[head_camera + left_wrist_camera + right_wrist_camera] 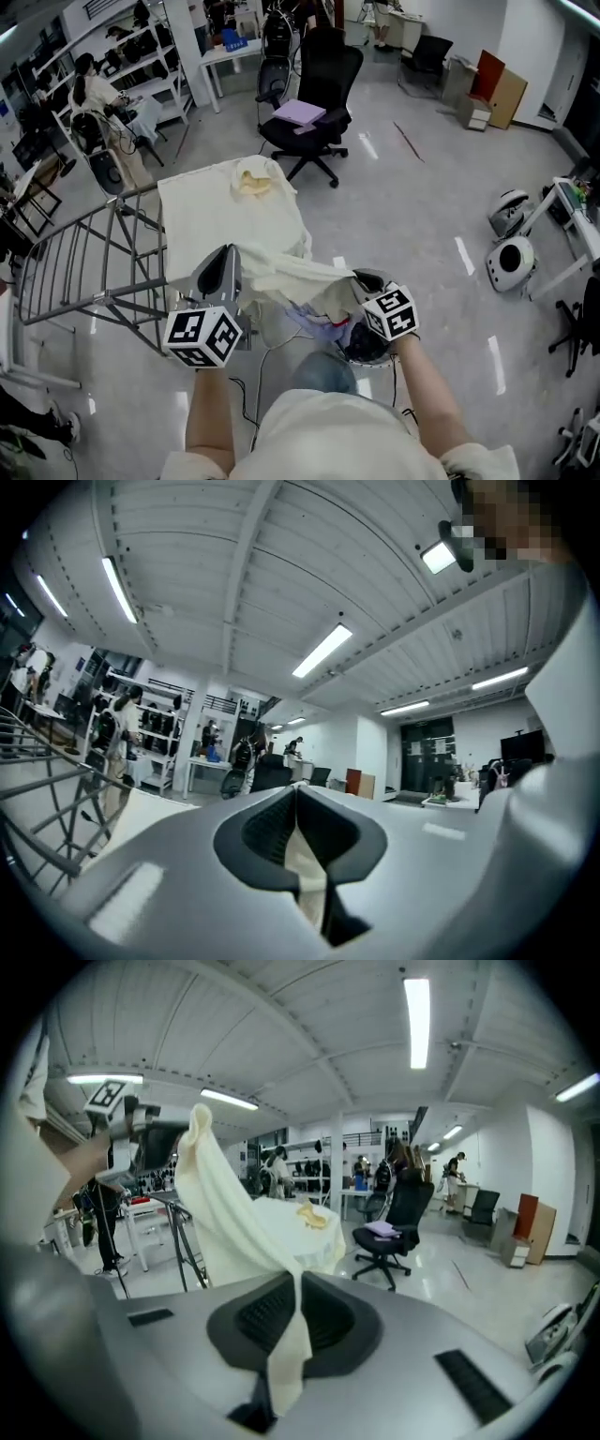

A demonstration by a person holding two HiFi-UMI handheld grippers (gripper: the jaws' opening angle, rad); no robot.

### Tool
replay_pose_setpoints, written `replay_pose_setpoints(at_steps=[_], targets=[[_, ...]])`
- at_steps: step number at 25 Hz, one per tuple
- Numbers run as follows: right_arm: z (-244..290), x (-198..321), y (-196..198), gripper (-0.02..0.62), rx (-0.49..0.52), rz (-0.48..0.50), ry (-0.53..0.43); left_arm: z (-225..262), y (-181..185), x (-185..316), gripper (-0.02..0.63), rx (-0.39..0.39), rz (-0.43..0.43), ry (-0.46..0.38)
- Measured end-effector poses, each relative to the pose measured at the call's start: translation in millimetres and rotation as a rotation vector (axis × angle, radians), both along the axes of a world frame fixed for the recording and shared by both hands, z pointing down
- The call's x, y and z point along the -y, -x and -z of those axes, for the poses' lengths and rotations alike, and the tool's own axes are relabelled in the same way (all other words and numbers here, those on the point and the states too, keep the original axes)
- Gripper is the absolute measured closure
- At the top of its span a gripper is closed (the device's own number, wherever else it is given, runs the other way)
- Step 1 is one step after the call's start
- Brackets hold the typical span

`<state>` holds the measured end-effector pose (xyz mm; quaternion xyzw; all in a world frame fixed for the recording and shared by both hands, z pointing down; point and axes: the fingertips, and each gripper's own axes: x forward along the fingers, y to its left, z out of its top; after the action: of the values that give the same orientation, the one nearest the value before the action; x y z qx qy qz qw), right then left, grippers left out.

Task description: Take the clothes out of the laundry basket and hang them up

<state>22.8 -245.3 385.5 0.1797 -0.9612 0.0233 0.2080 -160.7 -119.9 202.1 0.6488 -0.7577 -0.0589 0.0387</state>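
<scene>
Held: cream garment (239,1222) in right hand-held gripper (295,1285); left hand-held gripper (173,1138) grips its top.

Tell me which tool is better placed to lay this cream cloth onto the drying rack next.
Left, probably. The left tool pinches the cloth right beside the rack, while the right tool grips its other end over the basket, farther away.

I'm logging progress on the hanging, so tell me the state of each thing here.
Left gripper: fingers shut on the cream garment.
Right gripper: fingers shut on the same garment.
Cream garment: spread over the drying rack, near edge held.
Drying rack: unfolded, standing.
Laundry basket: holds clothes.
</scene>
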Motion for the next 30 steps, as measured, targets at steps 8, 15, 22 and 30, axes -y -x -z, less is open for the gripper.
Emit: replay_pose_setpoints(at_steps=[8,15,22,30], targets=[[131.3,-1.3,61.6,0.577,0.152,0.137,-0.134,-20.8,67.0,-82.4,0.589,-0.013,0.248,0.071],[201.1,-48.6,131.5,0.577,0.245,0.306,-0.206,-52.9,95.4,-150.6,0.589,-0.031,0.392,0.146],[225.4,-122.3,204.7,0.577,0.297,0.452,-0.2,-91.4,124.2,-228.2,0.589,-0.121,0.508,0.198],[266.6,-200.3,279.1,0.577,0.39,0.553,-0.209,-114.4,161.2,-298.5,0.589,-0.175,0.516,0.225]])
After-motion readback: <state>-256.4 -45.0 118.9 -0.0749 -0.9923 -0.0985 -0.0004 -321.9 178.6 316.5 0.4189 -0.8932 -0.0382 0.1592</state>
